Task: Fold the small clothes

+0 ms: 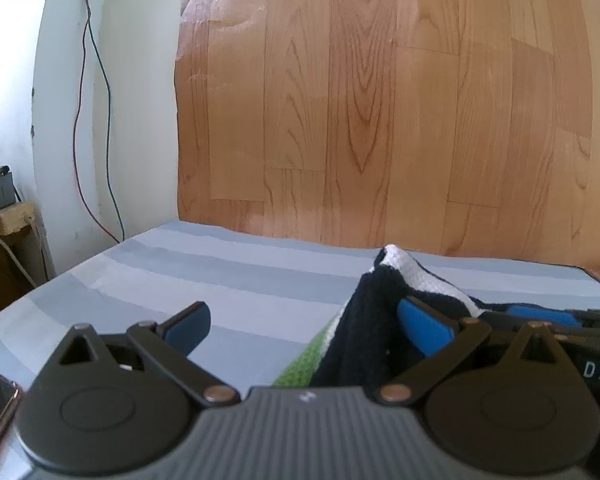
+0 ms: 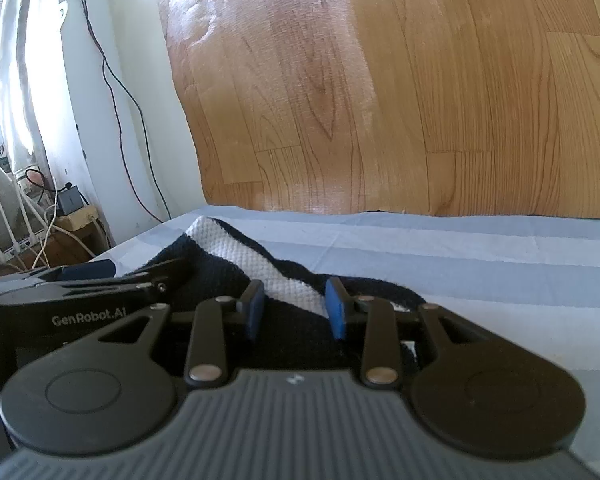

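Note:
A small knit garment, navy with white and green stripes [image 1: 374, 320], lies bunched on the grey-blue striped sheet [image 1: 220, 276]. My left gripper [image 1: 304, 326] is open wide; the cloth stands between its fingers, against the right blue pad [image 1: 422, 330]. In the right wrist view the same garment [image 2: 260, 268] lies between the fingers of my right gripper [image 2: 296, 308], whose jaws are partly closed with a gap and the cloth in it. The left gripper's body [image 2: 80, 284] shows at the left of that view, right beside the right one.
A wood-pattern sheet [image 1: 380, 100] rises behind the bed. A white wall with dangling cables [image 1: 96, 120] is to the left. A low wooden stand with adapters and cords [image 2: 64, 216] sits at the far left.

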The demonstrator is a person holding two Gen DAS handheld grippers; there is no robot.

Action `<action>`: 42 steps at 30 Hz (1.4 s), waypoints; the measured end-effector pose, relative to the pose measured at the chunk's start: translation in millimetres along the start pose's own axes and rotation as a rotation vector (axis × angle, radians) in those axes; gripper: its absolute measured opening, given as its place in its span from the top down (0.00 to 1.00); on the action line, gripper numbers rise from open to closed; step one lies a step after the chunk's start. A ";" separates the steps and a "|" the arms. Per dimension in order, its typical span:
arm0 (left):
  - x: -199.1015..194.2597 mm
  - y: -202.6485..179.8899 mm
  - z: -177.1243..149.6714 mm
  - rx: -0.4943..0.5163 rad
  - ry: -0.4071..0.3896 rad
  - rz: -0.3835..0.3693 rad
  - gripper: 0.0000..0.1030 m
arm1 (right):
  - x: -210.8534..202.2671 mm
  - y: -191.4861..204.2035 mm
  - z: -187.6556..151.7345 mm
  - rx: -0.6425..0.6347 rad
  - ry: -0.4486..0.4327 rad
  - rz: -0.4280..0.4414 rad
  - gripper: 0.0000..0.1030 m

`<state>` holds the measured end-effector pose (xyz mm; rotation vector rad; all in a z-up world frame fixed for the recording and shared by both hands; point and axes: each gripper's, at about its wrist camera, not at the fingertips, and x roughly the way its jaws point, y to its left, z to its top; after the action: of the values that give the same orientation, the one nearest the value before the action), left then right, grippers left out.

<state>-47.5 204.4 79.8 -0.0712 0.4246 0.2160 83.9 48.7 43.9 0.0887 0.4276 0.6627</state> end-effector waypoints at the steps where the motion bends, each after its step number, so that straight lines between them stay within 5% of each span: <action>1: 0.9 1.6 0.4 -0.009 0.005 -0.009 0.00 | 0.0 1.1 0.0 -0.005 0.000 -0.004 0.64; 7: 5.5 12.9 0.1 -0.068 0.034 -0.069 0.00 | 1.0 10.9 -0.3 -0.057 0.001 -0.045 0.63; 18: -3.2 12.2 -4.9 -0.043 -0.010 -0.055 0.00 | -6.1 13.6 0.6 -0.104 0.006 -0.072 0.58; 20: -5.8 11.3 -5.4 -0.041 -0.018 -0.049 0.00 | -12.5 16.3 2.6 -0.099 0.013 -0.086 0.53; 24: -10.0 12.5 -6.3 -0.057 -0.021 -0.042 0.00 | -27.5 30.0 0.6 -0.139 0.012 -0.157 0.18; 42: -24.8 -0.1 -11.3 -0.021 -0.020 0.047 0.00 | -47.6 25.3 -4.5 -0.134 0.032 -0.169 0.18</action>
<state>-74.1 198.2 79.9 -0.0800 0.4048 0.2676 33.9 39.1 62.2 -0.0850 0.4152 0.5249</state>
